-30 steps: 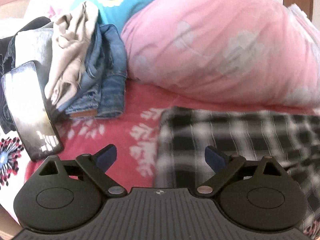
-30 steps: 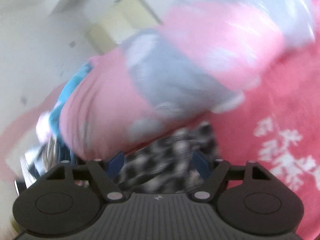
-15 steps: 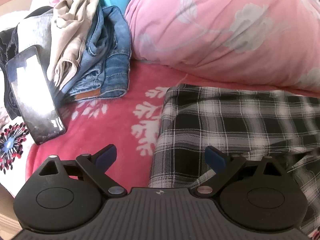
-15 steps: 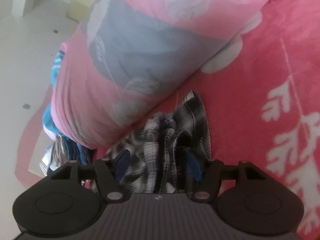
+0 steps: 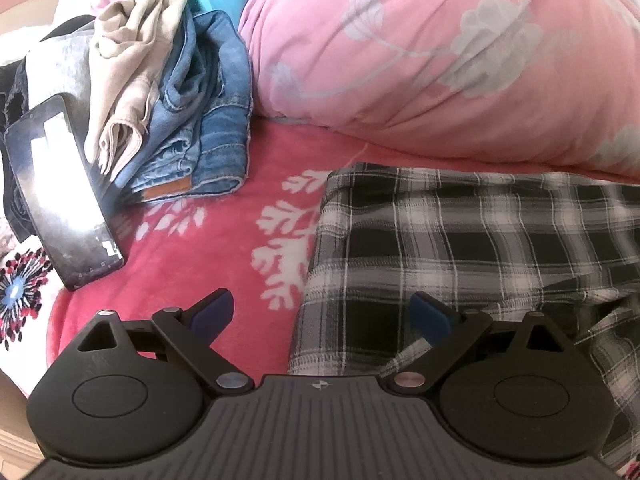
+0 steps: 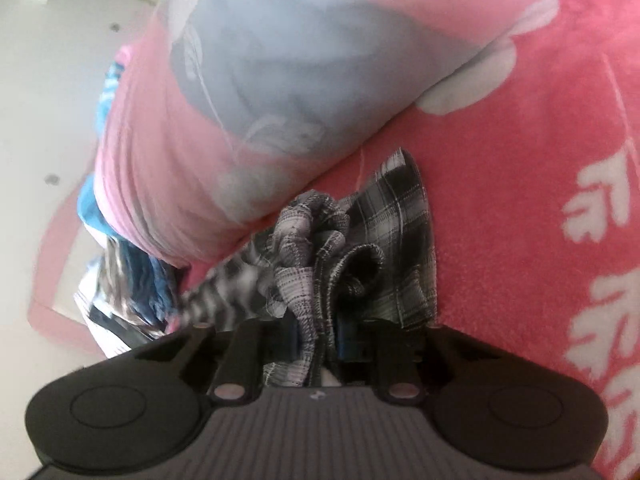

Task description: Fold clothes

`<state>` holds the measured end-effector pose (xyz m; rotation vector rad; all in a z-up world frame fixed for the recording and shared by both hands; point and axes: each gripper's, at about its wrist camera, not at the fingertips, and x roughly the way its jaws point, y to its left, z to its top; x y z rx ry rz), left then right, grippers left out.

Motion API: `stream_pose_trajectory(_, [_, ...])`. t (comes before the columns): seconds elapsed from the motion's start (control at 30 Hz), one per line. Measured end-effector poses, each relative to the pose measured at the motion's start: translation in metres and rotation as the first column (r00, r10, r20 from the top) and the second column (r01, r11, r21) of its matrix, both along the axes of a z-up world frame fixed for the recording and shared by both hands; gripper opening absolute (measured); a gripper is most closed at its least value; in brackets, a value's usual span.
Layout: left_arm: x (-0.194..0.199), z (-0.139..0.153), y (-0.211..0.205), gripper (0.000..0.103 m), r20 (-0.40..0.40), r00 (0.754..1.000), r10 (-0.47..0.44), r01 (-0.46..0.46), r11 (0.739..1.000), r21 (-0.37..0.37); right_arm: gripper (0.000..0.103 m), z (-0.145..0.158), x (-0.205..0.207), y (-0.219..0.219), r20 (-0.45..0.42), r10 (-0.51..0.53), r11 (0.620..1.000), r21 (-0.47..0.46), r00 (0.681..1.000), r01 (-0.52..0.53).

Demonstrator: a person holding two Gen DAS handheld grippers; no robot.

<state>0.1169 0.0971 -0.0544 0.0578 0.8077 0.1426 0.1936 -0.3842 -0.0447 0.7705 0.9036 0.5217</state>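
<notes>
Since the earlier frame the left gripper [image 5: 322,316] has tilted lower over the plaid garment [image 5: 460,248] on the pink bed cover [image 5: 224,240], jaws spread wide, grasping nothing, its right finger over the cloth's near edge. The right gripper [image 6: 318,336] has dropped onto the garment's bunched end [image 6: 320,264] beside the pink pillow [image 6: 224,128]; its jaws are closing, pinching a gathered fold whose lower part hides behind the fingers.

the left gripper [image 5: 322,314] points forward and downward, its two blue-padded fingers [image 5: 210,312] spread wide with nothing pinched between them. the right gripper [image 6: 318,334] also tilts downward, its jaws closing, the blue pads drawn near each other with a bunched fold of the plaid garment [image 6: 320,280] caught between them
</notes>
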Motion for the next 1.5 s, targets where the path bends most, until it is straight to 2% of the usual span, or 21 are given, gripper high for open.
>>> stream_pose_trajectory(0.33, [0.003, -0.002, -0.007, 0.096, -0.001, 1.000, -0.022, 0.022, 1.000, -0.001, 0.017, 0.020, -0.011, -0.014, 0.052, -0.047, 0.999, 0.017, 0.998, 0.046])
stream_pose_trajectory(0.5, [0.002, -0.006, 0.000, 0.096, -0.002, 1.000, -0.006, 0.006, 1.000, -0.030, 0.019, -0.005, -0.008, -0.017, -0.010, -0.080, 0.997, 0.004, 0.997, 0.080])
stream_pose_trajectory(0.57, [-0.001, -0.005, 0.002, 0.096, 0.003, 1.000, -0.003, 0.003, 0.999, -0.033, 0.023, -0.018, -0.008, -0.021, -0.045, -0.109, 0.994, 0.028, 0.993, 0.110])
stream_pose_trajectory(0.63, [-0.006, -0.001, 0.006, 0.096, 0.016, 1.000, -0.001, 0.002, 0.999, -0.037, 0.028, -0.018, -0.010, -0.026, -0.060, -0.130, 0.990, 0.052, 0.990, 0.133])
stream_pose_trajectory(0.73, [-0.016, 0.006, 0.014, 0.096, 0.042, 0.999, 0.020, -0.018, 0.999, -0.048, 0.041, 0.008, -0.024, -0.025, 0.016, -0.180, 0.982, -0.059, 0.984, 0.180])
stream_pose_trajectory(0.83, [-0.031, 0.013, 0.023, 0.096, 0.066, 0.996, 0.063, -0.058, 0.995, -0.083, 0.041, 0.040, -0.043, -0.015, 0.132, -0.190, 0.964, -0.160, 0.973, 0.210])
stream_pose_trajectory(0.93, [-0.050, 0.017, 0.030, 0.096, 0.100, 0.990, 0.099, -0.085, 0.987, -0.134, 0.041, 0.061, -0.061, 0.016, 0.252, -0.127, 0.952, -0.239, 0.959, 0.189])
stream_pose_trajectory(1.0, [-0.064, 0.018, 0.035, 0.096, 0.129, 0.986, 0.106, -0.083, 0.982, -0.169, 0.041, 0.063, -0.066, 0.037, 0.289, -0.087, 0.944, -0.282, 0.953, 0.172])
stream_pose_trajectory(1.07, [-0.076, 0.018, 0.039, 0.095, 0.152, 0.983, 0.104, -0.074, 0.979, -0.192, 0.040, 0.057, -0.063, 0.053, 0.260, -0.067, 0.939, -0.309, 0.963, 0.149])
stream_pose_trajectory(1.13, [-0.084, 0.017, 0.045, 0.095, 0.161, 0.983, 0.093, -0.055, 0.973, -0.224, 0.040, 0.048, -0.058, 0.067, 0.196, -0.069, 0.916, -0.376, 0.978, 0.140])
stream_pose_trajectory(1.2, [-0.090, 0.014, 0.054, 0.093, 0.165, 0.982, 0.090, -0.042, 0.961, -0.273, 0.040, 0.055, -0.058, 0.086, 0.183, -0.048, 0.899, -0.421, 0.982, 0.123])
stream_pose_trajectory(1.27, [-0.092, 0.009, 0.063, 0.084, 0.160, 0.983, 0.093, -0.035, 0.941, -0.335, 0.040, 0.070, -0.053, 0.122, 0.206, 0.041, 0.896, -0.441, 0.978, 0.056])
stream_pose_trajectory(1.37, [-0.092, -0.001, 0.076, 0.072, 0.142, 0.984, 0.106, -0.033, 0.897, -0.440, 0.042, 0.095, -0.045, 0.182, 0.245, 0.197, 0.881, -0.470, 0.949, -0.061])
stream_pose_trajectory(1.43, [-0.095, -0.006, 0.081, 0.062, 0.140, 0.985, 0.099, -0.017, 0.869, -0.494, 0.043, 0.097, -0.037, 0.231, 0.233, 0.294, 0.863, -0.481, 0.927, -0.153])
stream_pose_trajectory(1.5, [-0.095, -0.011, 0.082, 0.057, 0.133, 0.988, 0.073, 0.006, 0.856, -0.517, 0.042, 0.102, -0.015, 0.284, 0.201, 0.379, 0.843, -0.478, 0.903, -0.248])
